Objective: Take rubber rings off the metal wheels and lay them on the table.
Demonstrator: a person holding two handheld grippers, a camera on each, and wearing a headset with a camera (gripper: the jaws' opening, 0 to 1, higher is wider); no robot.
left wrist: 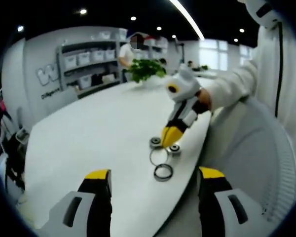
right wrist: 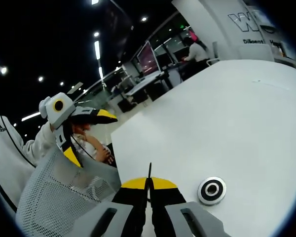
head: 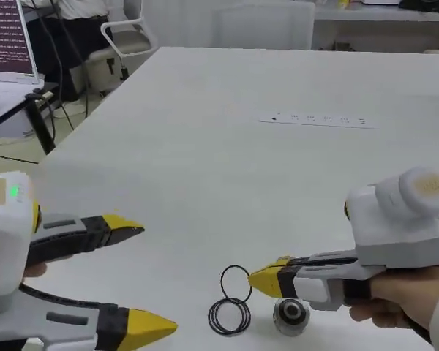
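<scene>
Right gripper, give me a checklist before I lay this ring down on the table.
1. The right gripper is shut on the rubber ring: ok.
2. The rubber ring is off the metal wheel: ok.
3. Bare table beside the laid rings: ok.
4. The left gripper is open, apart from the ring: ok.
5. Ring's lower edge touching the table: cannot tell.

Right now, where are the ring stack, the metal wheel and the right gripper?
ring stack (left wrist: 163,179), left gripper view, its lower rim.
metal wheel (right wrist: 211,190), right gripper view, its hub.
right gripper (head: 253,281), head view, shut yellow tips.
</scene>
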